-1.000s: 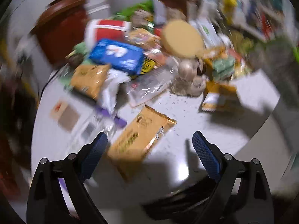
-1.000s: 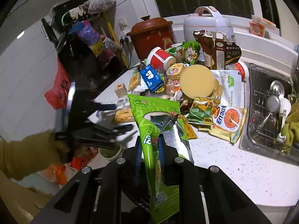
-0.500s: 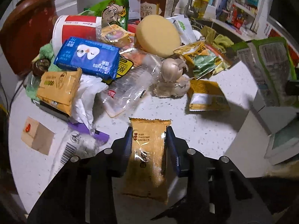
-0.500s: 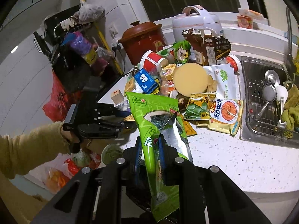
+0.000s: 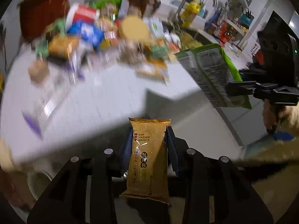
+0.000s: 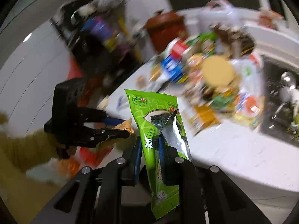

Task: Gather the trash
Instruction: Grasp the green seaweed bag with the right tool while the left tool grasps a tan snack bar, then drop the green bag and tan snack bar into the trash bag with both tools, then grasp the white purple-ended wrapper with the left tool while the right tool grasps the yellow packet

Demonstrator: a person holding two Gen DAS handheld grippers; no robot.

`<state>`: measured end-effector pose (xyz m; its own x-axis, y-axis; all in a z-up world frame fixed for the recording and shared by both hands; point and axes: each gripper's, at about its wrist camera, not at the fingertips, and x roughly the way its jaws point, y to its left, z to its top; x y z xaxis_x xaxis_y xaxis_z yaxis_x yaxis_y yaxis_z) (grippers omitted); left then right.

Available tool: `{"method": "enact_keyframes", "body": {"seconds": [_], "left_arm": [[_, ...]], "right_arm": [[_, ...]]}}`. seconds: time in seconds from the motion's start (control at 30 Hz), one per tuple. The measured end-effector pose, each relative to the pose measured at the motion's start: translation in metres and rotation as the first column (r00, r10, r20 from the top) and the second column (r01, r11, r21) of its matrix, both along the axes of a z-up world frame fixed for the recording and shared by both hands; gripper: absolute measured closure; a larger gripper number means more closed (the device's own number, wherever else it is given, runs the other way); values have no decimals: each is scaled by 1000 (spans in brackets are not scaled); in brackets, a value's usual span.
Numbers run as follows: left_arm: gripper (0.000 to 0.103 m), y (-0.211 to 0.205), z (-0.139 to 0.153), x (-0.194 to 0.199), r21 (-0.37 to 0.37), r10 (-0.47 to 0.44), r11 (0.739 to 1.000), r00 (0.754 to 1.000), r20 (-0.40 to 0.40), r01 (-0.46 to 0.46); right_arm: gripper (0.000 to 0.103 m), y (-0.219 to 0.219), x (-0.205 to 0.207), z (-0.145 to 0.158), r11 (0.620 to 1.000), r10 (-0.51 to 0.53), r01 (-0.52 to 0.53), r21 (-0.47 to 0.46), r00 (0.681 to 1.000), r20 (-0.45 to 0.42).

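- My left gripper (image 5: 148, 140) is clamped on the orange snack wrapper (image 5: 147, 160), its pads pressing both long edges so the packet stands upright between them, lifted clear of the white countertop (image 5: 104, 97).
- My right gripper (image 6: 149, 145) is closed on the torn green seaweed packet (image 6: 158, 123), pinched low so the flap stands free.
- Both point steeply downward, off the counter's front edge; my sleeve (image 6: 20, 149) shows behind the left one.
- I judge both pieces are headed for a bin; more litter is heaped far back on the counter.
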<state>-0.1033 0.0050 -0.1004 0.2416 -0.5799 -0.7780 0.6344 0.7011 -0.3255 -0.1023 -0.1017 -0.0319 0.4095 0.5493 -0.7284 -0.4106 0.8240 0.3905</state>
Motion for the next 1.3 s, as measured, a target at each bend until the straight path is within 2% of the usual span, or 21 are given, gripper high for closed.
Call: {"method": "enact_keyframes", "body": {"seconds": [0.1, 0.2, 0.3, 0.37, 0.4, 0.43, 0.47, 0.5, 0.53, 0.6, 0.7, 0.77, 0.8, 0.87, 0.97, 1.0, 1.07, 1.13, 1.17, 1.23, 1.3], "left_arm": [[68, 1, -45, -15, 50, 26, 999, 993, -112, -21], [68, -2, -110, -17, 98, 80, 993, 974, -212, -60], [68, -11, -189, -9, 188, 149, 977, 952, -267, -100], [68, -14, -228, -1, 240, 193, 963, 938, -289, -124], [66, -18, -254, 5, 279, 224, 950, 927, -301, -139], [56, -17, -269, 8, 305, 239, 942, 921, -309, -142], [38, -19, -286, 11, 342, 258, 928, 915, -310, -146], [30, -22, -306, 15, 388, 285, 909, 908, -305, -155], [26, -21, -316, 17, 404, 296, 901, 904, -309, -157], [26, -21, -343, 21, 444, 325, 882, 883, -337, -155], [26, -20, -357, 22, 458, 360, 872, 859, -363, -172], [26, -18, -351, 17, 454, 360, 873, 863, -354, -178], [26, -16, -345, 15, 456, 355, 873, 867, -350, -173], [26, -10, -337, 9, 456, 347, 874, 872, -344, -168], [26, -5, -293, -3, 391, 313, 904, 891, -328, -174], [26, -4, -273, -4, 372, 304, 911, 901, -309, -180], [26, 4, -233, -9, 333, 288, 923, 919, -270, -192], [20, 10, -192, -13, 298, 290, 929, 931, -222, -218], [16, 11, -176, -13, 282, 295, 930, 935, -198, -235], [14, 12, -145, -14, 254, 317, 928, 937, -145, -274], [14, 9, -124, -11, 237, 344, 921, 932, -115, -311]], "right_arm": [[86, 16, -12, -33, 996, 82, -84, -11, 990, -115], [86, 23, -12, -88, 996, 92, -94, 1, 969, -230], [86, 27, -5, -160, 997, 53, -69, -38, 947, -317], [86, 30, 4, -213, 996, 15, -48, -78, 926, -377], [85, 31, 8, -238, 994, -8, -37, -106, 919, -395], [78, 32, 12, -259, 990, -30, -30, -139, 912, -409], [75, 33, 16, -285, 983, -64, -17, -182, 901, -428], [67, 33, 18, -304, 976, -88, -9, -219, 897, -433], [56, 34, 19, -322, 966, -108, -8, -259, 896, -430], [49, 34, 21, -347, 946, -135, -15, -323, 889, -438], [49, 33, 17, -365, 932, -162, -18, -363, 874, -459], [46, 33, 13, -359, 933, -165, -8, -360, 879, -447], [40, 33, 13, -352, 931, -166, -5, -364, 884, -437], [39, 34, 13, -327, 939, -149, -2, -344, 899, -411], [39, 38, 12, -261, 961, -80, -18, -277, 938, -337], [38, 39, 11, -229, 968, -52, -22, -251, 957, -284], [28, 42, 12, -168, 978, -14, -24, -207, 983, -184], [8, 39, 12, -103, 987, -8, 0, -163, 999, -46], [5, 37, 13, -82, 989, -12, 13, -148, 1000, 12], [5, 31, 20, -40, 988, -45, 66, -142, 988, 149], [5, 25, 31, -25, 980, -88, 123, -160, 974, 211]]}}
